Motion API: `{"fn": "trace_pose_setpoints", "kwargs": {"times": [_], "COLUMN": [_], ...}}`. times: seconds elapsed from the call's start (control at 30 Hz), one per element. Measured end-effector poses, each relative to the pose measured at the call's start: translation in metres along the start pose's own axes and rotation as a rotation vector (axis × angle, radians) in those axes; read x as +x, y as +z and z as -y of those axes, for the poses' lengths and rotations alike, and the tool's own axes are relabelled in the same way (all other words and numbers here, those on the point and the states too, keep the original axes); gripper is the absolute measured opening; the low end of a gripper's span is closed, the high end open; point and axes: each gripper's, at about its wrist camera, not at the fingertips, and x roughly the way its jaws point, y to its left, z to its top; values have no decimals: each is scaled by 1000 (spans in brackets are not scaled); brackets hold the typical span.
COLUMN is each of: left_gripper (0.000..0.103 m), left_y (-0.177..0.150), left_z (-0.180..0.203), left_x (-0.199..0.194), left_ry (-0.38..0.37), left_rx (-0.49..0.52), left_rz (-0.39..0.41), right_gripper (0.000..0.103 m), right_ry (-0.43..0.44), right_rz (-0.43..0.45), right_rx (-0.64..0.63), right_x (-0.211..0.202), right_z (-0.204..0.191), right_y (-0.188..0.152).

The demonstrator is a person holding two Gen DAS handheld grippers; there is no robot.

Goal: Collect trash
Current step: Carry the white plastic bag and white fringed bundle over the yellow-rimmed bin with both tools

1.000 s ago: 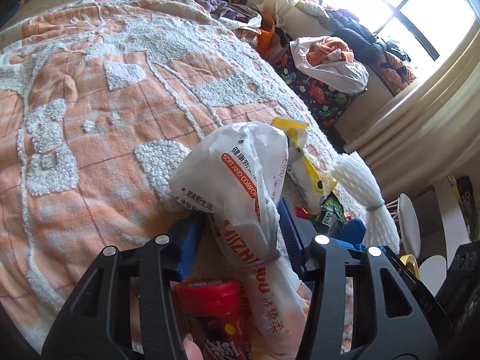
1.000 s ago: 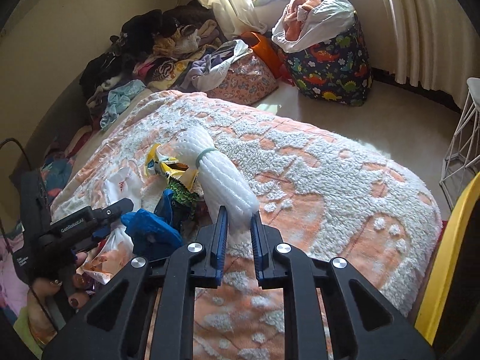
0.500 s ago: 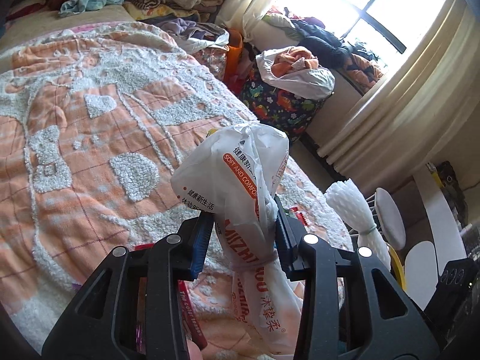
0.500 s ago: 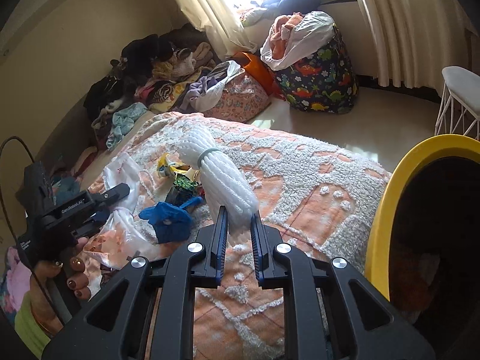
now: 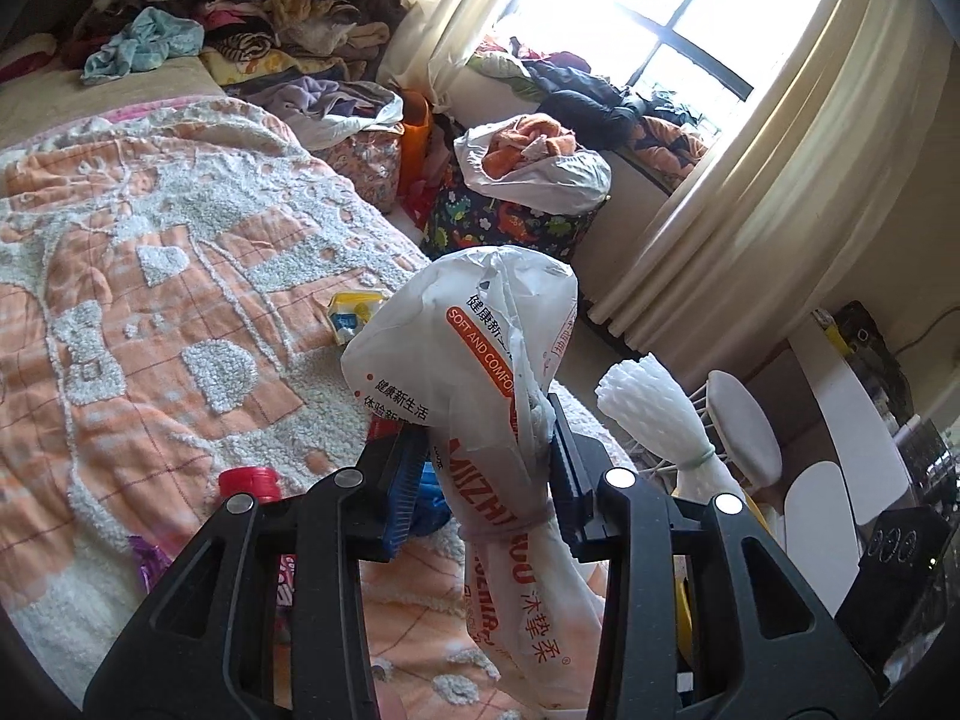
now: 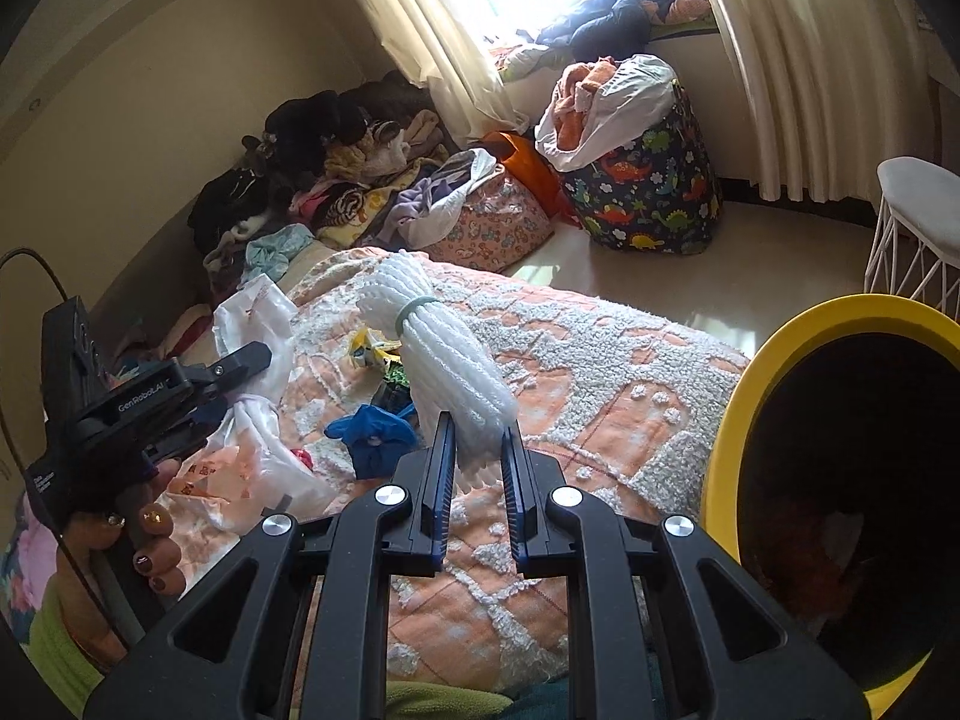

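Note:
My left gripper (image 5: 486,468) is shut on a white plastic bag (image 5: 480,348) with red print and holds it up above the bed. That bag also shows in the right wrist view (image 6: 258,324). My right gripper (image 6: 477,462) is shut on a bundle of white foam netting (image 6: 444,354) tied with a green band; the bundle also shows in the left wrist view (image 5: 660,420). A yellow-rimmed bin (image 6: 732,396) stands at the right, beside the bed. On the orange blanket (image 6: 600,372) lie a blue glove (image 6: 372,432), a yellow wrapper (image 6: 372,354) and a red-capped bottle (image 5: 249,480).
A dinosaur-print laundry bag (image 6: 648,204) full of clothes stands on the floor by the window. Piles of clothes (image 6: 336,168) lie along the far wall. A white wire stool (image 6: 912,228) stands at the right. Curtains (image 5: 750,198) hang by the window.
Both grippers have lifted and swung toward the right with their loads. The yellow bin has come further into the right wrist view. The bed has dropped lower in the left wrist view.

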Motion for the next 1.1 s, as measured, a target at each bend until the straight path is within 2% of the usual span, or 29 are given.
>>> {"fn": "trace_pose_setpoints", "kwargs": {"times": [0.53, 1.1], "left_gripper": [30, 30], "left_y": [-15, -28], "left_z": [54, 81], "left_x": [-9, -2], "left_ry": [-87, -124], "left_rx": [105, 155], "left_rz": [0, -16], "right_gripper": [15, 15], "right_ry": [-53, -164], "right_rz": [86, 141], "right_rx": [17, 117], "right_x": [-48, -78], "right_z": [19, 61], "right_y": [9, 10]}}
